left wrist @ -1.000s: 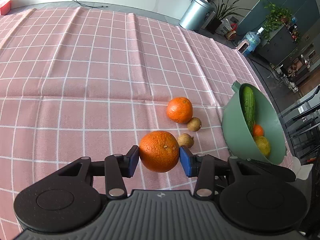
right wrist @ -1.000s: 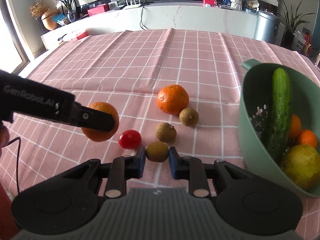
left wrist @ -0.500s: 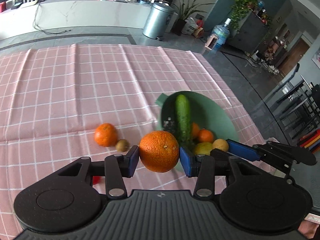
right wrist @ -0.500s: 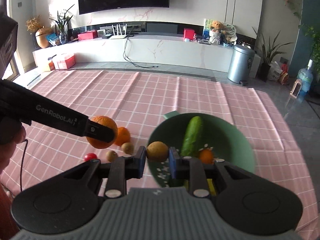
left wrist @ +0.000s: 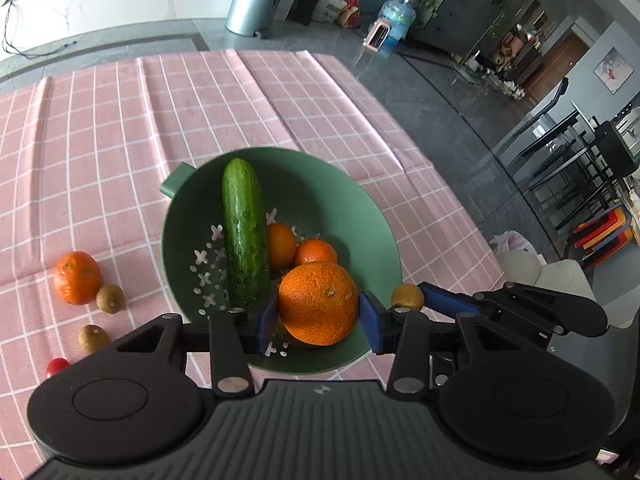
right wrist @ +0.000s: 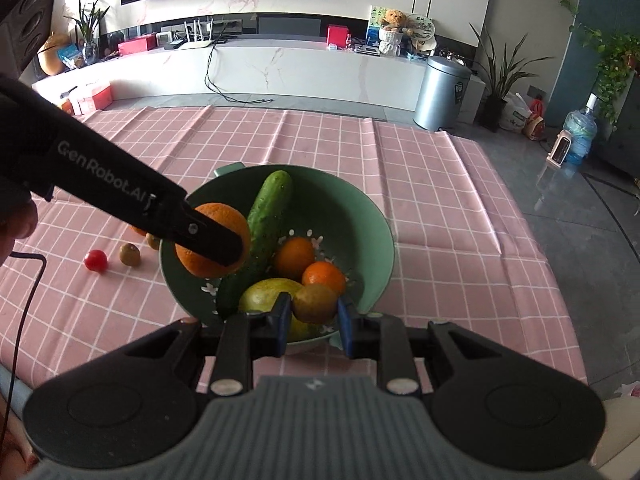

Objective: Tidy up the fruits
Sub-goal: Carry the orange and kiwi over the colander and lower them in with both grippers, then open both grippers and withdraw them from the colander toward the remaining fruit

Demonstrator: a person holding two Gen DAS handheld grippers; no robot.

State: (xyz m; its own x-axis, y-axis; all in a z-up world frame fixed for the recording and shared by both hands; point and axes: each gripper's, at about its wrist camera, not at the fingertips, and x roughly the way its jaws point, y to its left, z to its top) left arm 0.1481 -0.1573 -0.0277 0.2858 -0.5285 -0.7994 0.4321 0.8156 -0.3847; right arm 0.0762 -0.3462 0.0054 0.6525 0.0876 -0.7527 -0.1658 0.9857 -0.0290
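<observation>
Gripping big orange in left claw, small brown fruit in right claw, above colander.

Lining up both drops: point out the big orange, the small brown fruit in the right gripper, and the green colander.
big orange (left wrist: 318, 302), left wrist view, middle of its peel.
small brown fruit (right wrist: 315, 303), right wrist view, its front face.
green colander (right wrist: 380, 240), right wrist view, right inner wall.

Large orange and small brown fruit, above green colander
</observation>
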